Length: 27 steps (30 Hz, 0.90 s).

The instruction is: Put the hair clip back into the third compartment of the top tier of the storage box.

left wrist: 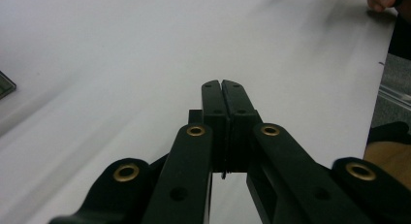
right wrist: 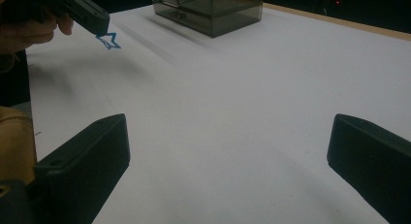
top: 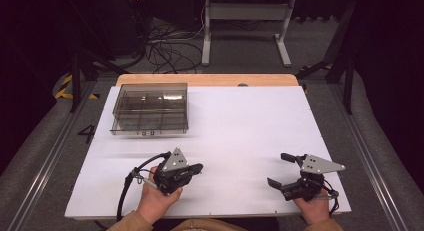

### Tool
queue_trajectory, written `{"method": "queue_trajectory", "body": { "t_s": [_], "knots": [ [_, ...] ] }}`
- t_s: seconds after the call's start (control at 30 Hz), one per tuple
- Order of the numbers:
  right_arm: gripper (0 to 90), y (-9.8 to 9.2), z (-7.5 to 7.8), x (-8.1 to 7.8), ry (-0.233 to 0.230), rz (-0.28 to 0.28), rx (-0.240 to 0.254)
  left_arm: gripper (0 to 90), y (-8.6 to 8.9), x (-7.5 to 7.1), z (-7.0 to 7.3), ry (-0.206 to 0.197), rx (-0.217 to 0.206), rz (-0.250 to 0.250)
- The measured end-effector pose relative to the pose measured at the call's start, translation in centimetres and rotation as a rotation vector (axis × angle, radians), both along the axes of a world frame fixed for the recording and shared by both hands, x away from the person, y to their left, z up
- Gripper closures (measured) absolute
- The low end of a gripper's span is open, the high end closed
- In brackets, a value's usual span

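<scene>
Your right gripper (top: 278, 170) waits with jaws wide apart, while your left gripper (right wrist: 99, 26) pinches the blue star (right wrist: 109, 40) at its tips, lifted for the smoky box (right wrist: 208, 8) beyond.

A compartment box (top: 150, 109) sits at the table's (top: 250, 126) far left, well behind both tongs, left (top: 199, 167) and right (top: 278, 169).

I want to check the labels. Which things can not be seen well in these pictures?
- Blue star: in the left gripper view, hidden behind the shut left gripper.
- Box: contents unreadable through smoky walls, high view; cut by the top edge, right gripper view.
- Right gripper: tips cut by the edges.
</scene>
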State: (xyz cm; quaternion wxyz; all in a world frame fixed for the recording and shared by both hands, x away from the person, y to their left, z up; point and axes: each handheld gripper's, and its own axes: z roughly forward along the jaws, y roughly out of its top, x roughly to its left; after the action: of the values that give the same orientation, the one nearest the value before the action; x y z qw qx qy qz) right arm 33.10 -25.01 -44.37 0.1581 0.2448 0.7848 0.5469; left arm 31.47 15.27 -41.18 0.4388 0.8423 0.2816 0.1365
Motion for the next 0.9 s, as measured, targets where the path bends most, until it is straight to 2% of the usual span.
{"method": "queue_trajectory", "body": {
  "t_s": [0.37, 0.53, 0.57, 0.9],
  "knots": [
    [2.0, 0.0, 0.0, 0.0, 0.001, -0.001, -0.002, 89.5, 0.9, 0.2, 1.3, -0.023, -0.034, 0.01],
    [2.0, 0.0, 0.0, 0.0, 0.001, -0.001, -0.001, 89.5, 1.1, 0.2, 1.5, -0.02, -0.034, 0.009],
    [2.0, 0.0, 0.0, 0.0, 0.001, -0.001, -0.002, 89.5, 1.0, 0.1, 1.5, -0.016, -0.045, 0.016],
    [2.0, 0.0, 0.0, 0.0, 0.003, -0.001, 0.0, 89.5, 1.3, 0.4, 2.2, -0.018, -0.039, 0.017]
  ]
}}
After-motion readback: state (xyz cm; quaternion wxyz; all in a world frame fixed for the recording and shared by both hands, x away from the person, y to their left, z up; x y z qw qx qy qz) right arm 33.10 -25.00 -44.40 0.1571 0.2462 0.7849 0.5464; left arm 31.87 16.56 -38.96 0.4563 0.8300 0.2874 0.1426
